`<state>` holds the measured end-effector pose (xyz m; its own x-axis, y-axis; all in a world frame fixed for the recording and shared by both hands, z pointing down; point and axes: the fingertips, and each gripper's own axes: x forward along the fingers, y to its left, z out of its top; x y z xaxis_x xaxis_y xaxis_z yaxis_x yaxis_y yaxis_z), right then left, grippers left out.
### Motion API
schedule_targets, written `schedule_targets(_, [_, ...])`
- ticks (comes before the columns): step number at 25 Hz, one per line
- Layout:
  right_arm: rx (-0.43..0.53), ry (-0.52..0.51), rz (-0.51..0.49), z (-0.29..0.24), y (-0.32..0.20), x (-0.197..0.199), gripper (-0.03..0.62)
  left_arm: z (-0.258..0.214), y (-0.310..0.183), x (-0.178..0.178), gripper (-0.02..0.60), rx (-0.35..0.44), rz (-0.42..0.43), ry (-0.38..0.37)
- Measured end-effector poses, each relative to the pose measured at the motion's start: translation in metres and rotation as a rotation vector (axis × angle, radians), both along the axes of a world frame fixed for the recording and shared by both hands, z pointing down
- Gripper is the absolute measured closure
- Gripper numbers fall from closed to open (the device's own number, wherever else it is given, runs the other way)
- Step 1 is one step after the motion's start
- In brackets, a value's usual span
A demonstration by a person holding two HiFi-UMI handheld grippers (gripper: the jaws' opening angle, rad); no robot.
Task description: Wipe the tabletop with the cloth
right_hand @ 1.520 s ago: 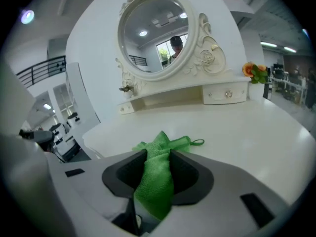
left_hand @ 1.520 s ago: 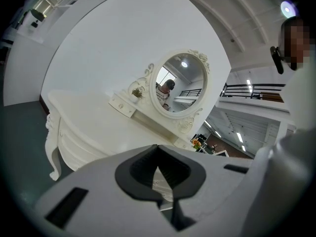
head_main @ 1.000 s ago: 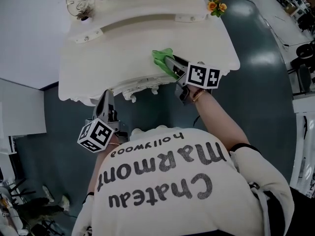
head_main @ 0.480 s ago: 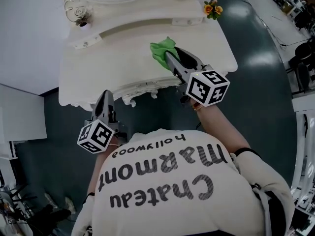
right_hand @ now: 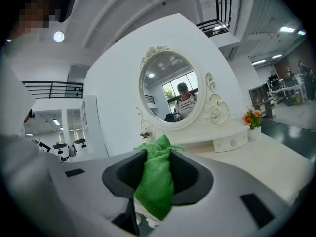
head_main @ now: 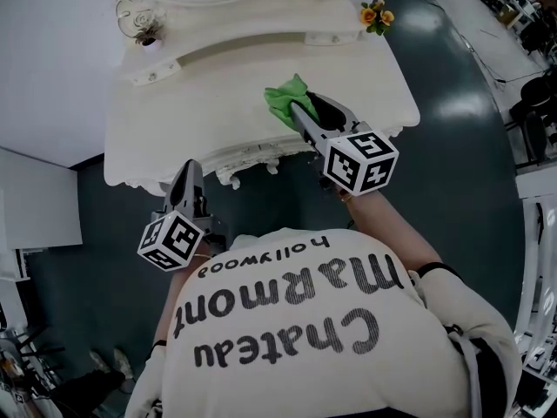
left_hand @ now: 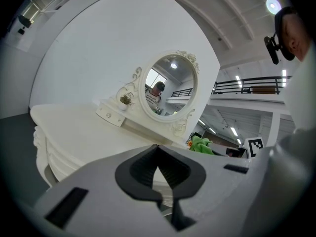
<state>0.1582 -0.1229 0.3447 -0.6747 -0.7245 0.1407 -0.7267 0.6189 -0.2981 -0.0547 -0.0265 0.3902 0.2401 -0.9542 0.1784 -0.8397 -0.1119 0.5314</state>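
Note:
A green cloth is bunched between the jaws of my right gripper, which is shut on it over the right part of the white dressing table's top. In the right gripper view the green cloth fills the gap between the jaws and hangs down. My left gripper hovers at the table's front edge, left of the cloth; its jaws are shut with nothing between them. In the left gripper view the green cloth shows far off to the right.
An oval mirror in an ornate frame stands at the back of the table. A small orange flower bunch sits at the back right corner, a small plant at the back left. Dark floor surrounds the table.
My right gripper has carried the cloth away from the front edge toward the table's middle, then slightly back toward me. The left gripper has stayed in place.

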Motion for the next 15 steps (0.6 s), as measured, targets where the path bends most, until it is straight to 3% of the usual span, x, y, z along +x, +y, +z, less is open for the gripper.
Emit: schedule_targets(15, [-0.011,0.048,-0.025,0.0099,0.0015,-0.0105,0.451,0.0046,0.0002,-0.0062,0.574,-0.01,-0.016,0.012])
